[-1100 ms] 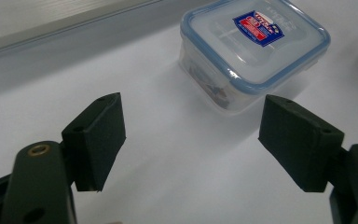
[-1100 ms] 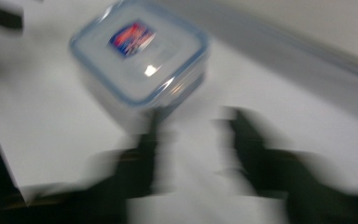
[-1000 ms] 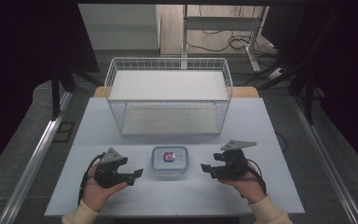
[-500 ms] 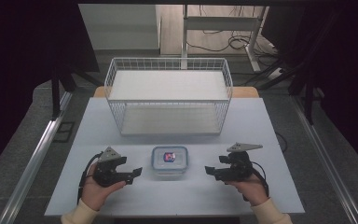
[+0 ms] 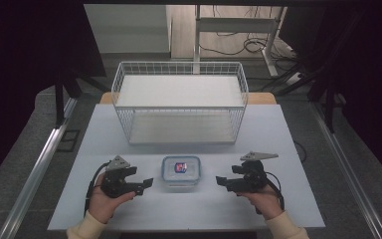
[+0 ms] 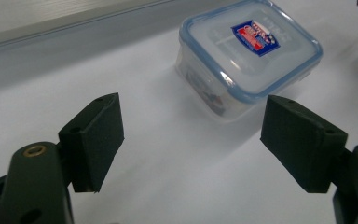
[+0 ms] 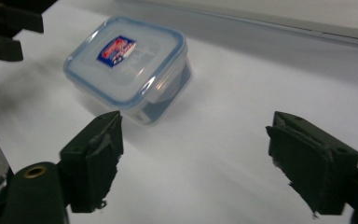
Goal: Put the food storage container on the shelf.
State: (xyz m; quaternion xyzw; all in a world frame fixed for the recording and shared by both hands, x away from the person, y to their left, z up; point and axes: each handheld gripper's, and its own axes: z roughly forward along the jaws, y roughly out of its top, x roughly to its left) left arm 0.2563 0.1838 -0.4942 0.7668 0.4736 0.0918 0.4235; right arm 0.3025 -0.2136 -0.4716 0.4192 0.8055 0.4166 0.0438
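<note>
Pale grey-white worktop (image 5: 278, 134), flat and matte, set square under the high view. At its far half sits a white wire basket (image 5: 179, 102), upright, its base resting right on the surface. Nearer the front edge, roughly centred, lies a small clear plastic container (image 5: 180, 170) with a blue-rimmed snap lid and a red-and-blue label on top, lid on, sitting flat and well apart from the basket.

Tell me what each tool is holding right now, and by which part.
Nothing is held. The left tool and right tool both stand open, either side of the lidded container, apart from it.
</note>
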